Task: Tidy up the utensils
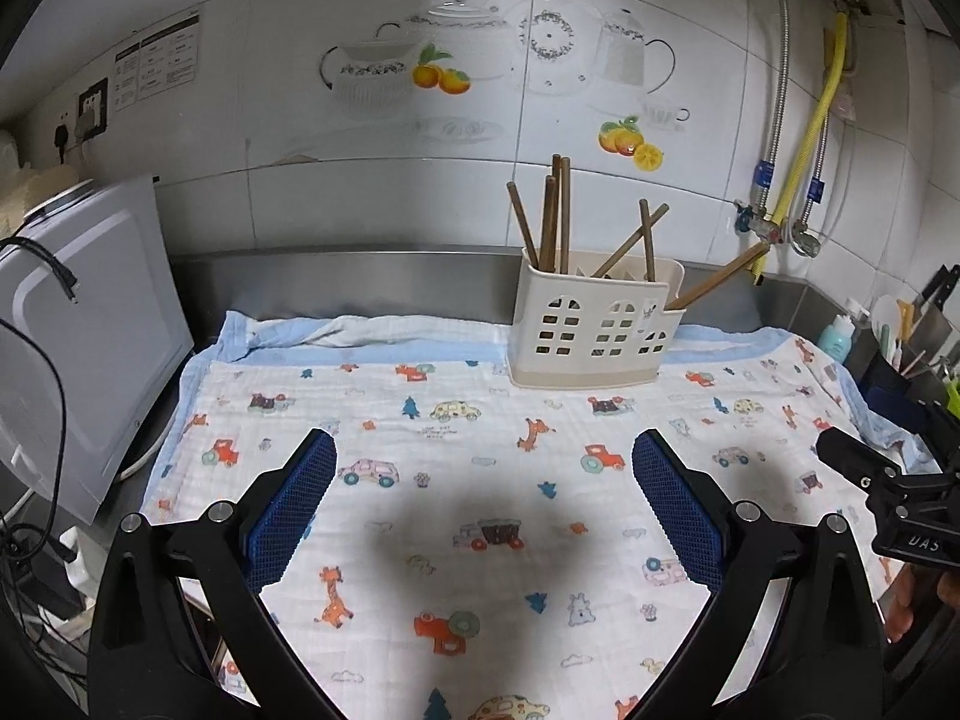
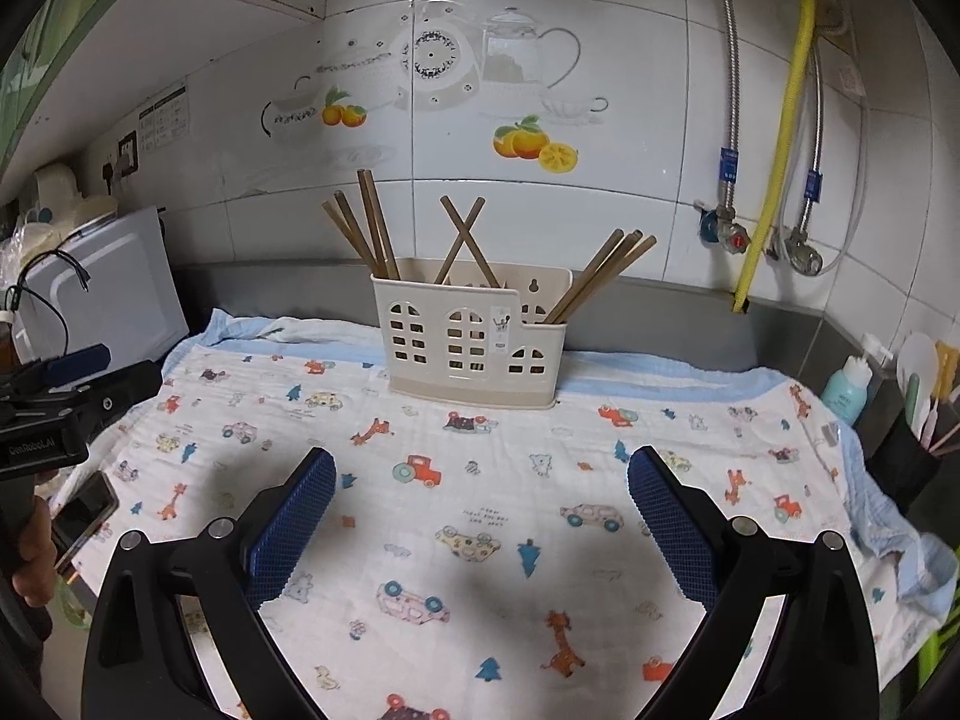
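I find the left gripper (image 1: 483,501) and the right gripper (image 2: 480,504) both hovering over the near part of the patterned cloth (image 1: 420,420), each with its jaws spread wide and nothing between them. The cloth covers the counter (image 2: 690,300), probably to cushion utensils and stop them sliding. The white utensil holder (image 2: 471,339) stands upright at the far edge of the cloth, near the steel backsplash, well apart from both grippers. The wooden chopsticks (image 2: 375,228) sit in it in three bunches: left, middle and the lower right compartment. They lean outward because the compartments are wider than the bundles. I see no loose utensil on the cloth, so I judge the sorting complete or nearly so. The empty jaws, held clear of the holder, fit that reading.
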Motion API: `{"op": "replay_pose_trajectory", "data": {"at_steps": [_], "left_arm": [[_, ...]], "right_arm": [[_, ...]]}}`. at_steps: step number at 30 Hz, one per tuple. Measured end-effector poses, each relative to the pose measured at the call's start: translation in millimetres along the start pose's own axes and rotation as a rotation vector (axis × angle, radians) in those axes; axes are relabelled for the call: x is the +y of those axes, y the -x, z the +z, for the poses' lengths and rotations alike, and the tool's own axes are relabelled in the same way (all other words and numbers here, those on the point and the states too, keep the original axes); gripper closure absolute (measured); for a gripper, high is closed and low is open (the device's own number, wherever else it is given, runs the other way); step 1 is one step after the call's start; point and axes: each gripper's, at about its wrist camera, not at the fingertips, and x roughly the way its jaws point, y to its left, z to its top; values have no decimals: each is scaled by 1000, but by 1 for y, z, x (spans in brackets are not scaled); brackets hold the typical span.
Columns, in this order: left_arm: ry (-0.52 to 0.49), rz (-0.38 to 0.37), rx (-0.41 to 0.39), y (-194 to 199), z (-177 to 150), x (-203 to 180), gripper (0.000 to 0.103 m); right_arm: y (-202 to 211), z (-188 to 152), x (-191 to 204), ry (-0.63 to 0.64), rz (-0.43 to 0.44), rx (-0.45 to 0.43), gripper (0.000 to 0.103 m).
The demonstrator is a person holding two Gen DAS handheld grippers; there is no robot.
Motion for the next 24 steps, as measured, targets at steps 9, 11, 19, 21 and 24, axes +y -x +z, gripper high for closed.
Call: {"op": "replay_pose_trajectory", "data": {"at_steps": [9,11,19,21,24], "left_arm": [[-7,7,9,12,-13,4,5],[-10,8,10,15,-16,4,5],[-5,8,10,30,-28,6,5],[-6,5,9,34,-31,6,5],[-9,11,9,42,-35,7,5]], "right_arm": [[12,-11,2,-25,10,5,8],[15,-13,3,-26,8,4,8],[30,-24,7,-33,9,0,8],[34,-27,7,-30,5,1,8],[40,-31,9,-28,-2,0,8]]}}
